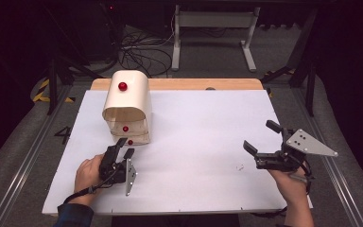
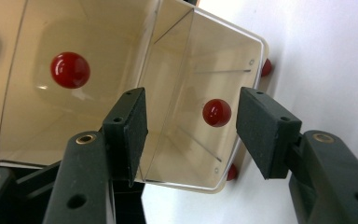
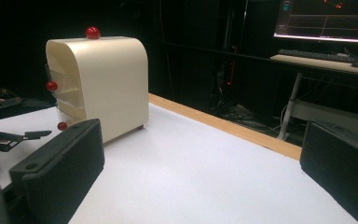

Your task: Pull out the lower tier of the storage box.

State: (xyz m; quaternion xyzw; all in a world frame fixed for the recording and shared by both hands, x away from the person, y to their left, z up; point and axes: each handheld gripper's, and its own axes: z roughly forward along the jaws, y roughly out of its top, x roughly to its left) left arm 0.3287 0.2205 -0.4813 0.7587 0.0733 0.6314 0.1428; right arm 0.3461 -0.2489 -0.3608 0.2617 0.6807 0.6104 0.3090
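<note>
A cream drawer cabinet (image 1: 127, 101) with red knobs stands at the table's back left, also seen in the right gripper view (image 3: 107, 79). My left gripper (image 1: 125, 146) lies on its side just in front of the cabinet's lowest drawers. In the left gripper view its jaws (image 2: 196, 126) stand apart on either side of a small red knob (image 2: 216, 112) on a translucent drawer front (image 2: 191, 93), and neither pad touches the knob. A larger red knob (image 2: 70, 70) shows further left. My right gripper (image 1: 261, 136) is held over the table's right side, open and empty (image 3: 200, 163).
The white table top (image 1: 198, 127) has a wooden strip (image 1: 194, 84) along its far edge. Beyond it are a desk frame (image 1: 212, 28) and cables on the floor. In the right gripper view a monitor (image 3: 326, 18) and a keyboard sit on a desk at the back right.
</note>
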